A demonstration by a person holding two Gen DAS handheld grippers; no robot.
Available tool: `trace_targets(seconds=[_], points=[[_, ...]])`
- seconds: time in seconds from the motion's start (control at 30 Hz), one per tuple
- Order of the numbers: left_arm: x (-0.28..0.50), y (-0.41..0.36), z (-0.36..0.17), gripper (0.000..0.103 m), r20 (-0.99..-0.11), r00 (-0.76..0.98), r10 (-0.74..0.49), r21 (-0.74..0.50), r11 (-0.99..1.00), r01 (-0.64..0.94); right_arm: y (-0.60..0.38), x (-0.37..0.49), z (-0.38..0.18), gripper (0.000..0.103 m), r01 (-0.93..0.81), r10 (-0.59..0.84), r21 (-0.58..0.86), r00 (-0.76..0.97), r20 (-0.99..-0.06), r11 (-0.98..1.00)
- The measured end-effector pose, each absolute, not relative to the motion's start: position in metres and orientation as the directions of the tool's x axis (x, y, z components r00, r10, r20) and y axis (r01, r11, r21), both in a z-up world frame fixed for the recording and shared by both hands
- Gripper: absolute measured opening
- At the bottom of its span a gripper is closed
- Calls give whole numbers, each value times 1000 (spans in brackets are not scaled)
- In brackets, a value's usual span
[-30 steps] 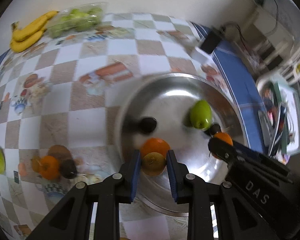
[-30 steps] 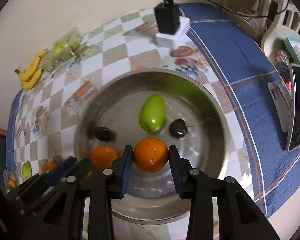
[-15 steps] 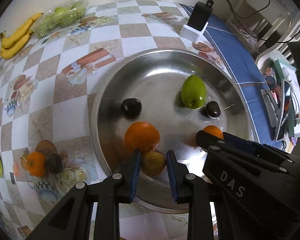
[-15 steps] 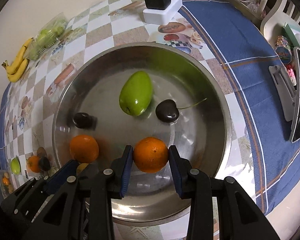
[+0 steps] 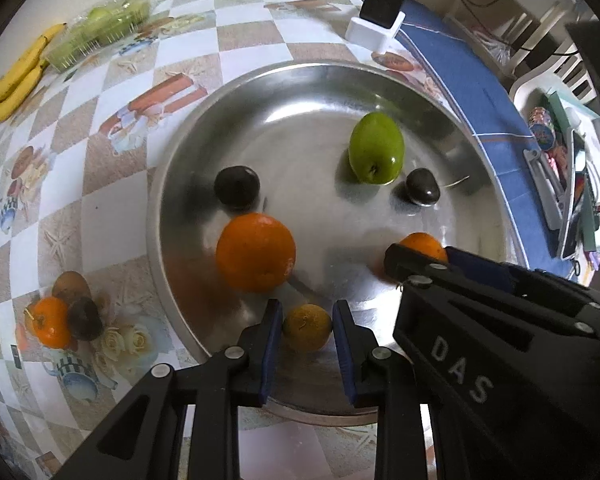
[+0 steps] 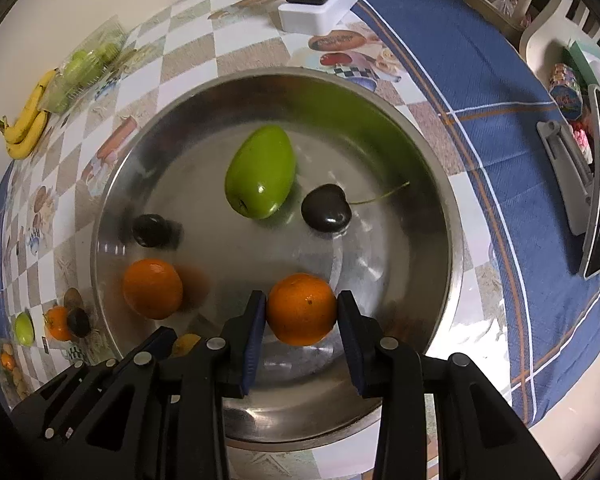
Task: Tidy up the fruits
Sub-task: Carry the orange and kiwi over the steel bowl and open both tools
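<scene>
While grippers clamp citrus, the green fruit [image 6: 262,172] points its narrow end up-right.

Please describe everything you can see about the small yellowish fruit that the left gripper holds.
The small yellowish fruit is round, dull yellow-orange with darker speckles, and clearly smaller than the loose orange beside it. The left gripper is shut on it, one blue pad on each side. It sits low over the near edge of the steel bowl; whether it touches the metal cannot be told. In the right wrist view only a sliver shows behind the gripper.
</scene>
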State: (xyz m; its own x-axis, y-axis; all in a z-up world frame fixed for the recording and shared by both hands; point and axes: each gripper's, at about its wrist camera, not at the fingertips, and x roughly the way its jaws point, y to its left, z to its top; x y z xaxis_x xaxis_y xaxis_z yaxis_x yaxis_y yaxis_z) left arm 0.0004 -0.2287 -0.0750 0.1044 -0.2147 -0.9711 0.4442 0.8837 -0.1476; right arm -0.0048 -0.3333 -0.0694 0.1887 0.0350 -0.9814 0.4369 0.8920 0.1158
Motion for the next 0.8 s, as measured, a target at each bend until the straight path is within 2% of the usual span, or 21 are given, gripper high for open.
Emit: trace_targets(seconds=[0.17, 0.27, 0.3, 0.33, 0.37, 0.47, 0.57, 0.8], points=[[3, -226, -77, 29, -971, 100, -217, -154, 889, 430, -333, -4, -69, 39, 439, 34, 113, 184, -982, 891], [2, -222, -74, 34, -969, 100, -227, -164, 890, 426, -335, -8, -66, 39, 444, 27, 109, 186, -982, 890], [2, -220, -72, 41, -967, 100, -233, -171, 890, 423, -335, -9, -65, 39, 447, 26, 109, 188, -982, 888], [2, -218, -70, 53, -965, 100, -243, -180, 889, 420, -336, -11, -64, 39, 449, 25, 110, 191, -981, 887], [2, -215, -68, 57, -963, 101, -248, -185, 889, 420, -336, -13, -62, 39, 450, 24, 112, 197, -980, 886], [3, -209, -60, 59, -958, 108, -267, -199, 887, 417, -336, -15, -54, 40, 449, 19, 119, 221, -975, 886], [3, -202, -53, 62, -952, 115, -284, -214, 886, 412, -336, -18, -43, 49, 452, 5, 127, 260, -966, 883], [14, -175, -39, 65, -949, 165, -270, -202, 918, 343, -338, -24, -29, 51, 471, -15, 132, 296, -955, 872]])
